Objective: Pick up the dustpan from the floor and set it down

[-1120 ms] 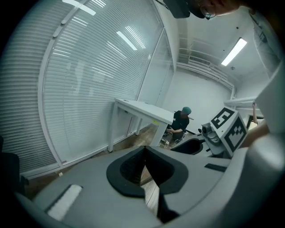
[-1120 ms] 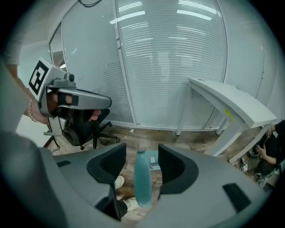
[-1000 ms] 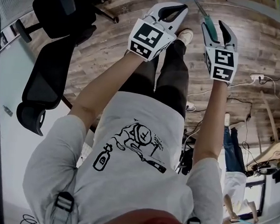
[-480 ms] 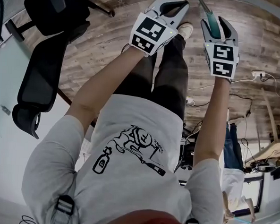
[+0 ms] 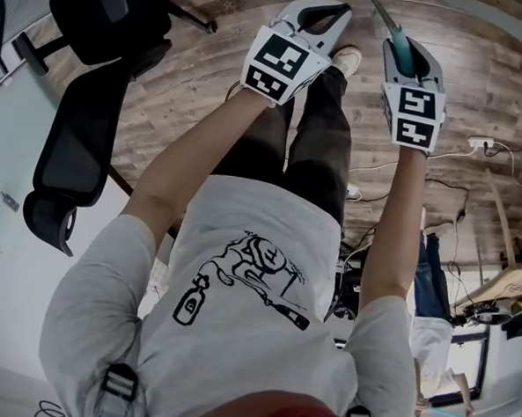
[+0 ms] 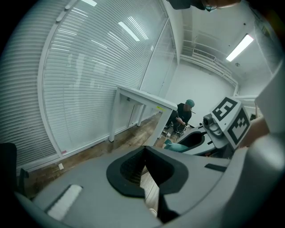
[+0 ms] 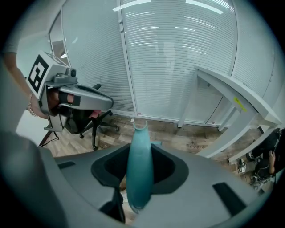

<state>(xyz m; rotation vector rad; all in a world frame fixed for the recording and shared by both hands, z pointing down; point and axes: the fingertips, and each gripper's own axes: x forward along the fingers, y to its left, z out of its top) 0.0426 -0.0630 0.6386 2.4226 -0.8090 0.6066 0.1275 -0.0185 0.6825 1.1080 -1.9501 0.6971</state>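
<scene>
While its jaws have just been closing, the right hand-held gripper (image 5: 410,50) clamps the teal dustpan handle (image 7: 140,160), which in the head view runs from the jaws toward 11 o'clock against the wooden floor (image 5: 189,93). The left hand-held gripper (image 5: 342,10), at 9 o'clock of the right one, is closed and empty.

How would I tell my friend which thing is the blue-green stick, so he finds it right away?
Start at the wooden floor, then find the two claws the person holds out over it. The right claw has just been closing on a smooth teal dustpan handle, which sticks out between its jaws. The left claw beside it is empty, so only this one has the teal stick.
</scene>
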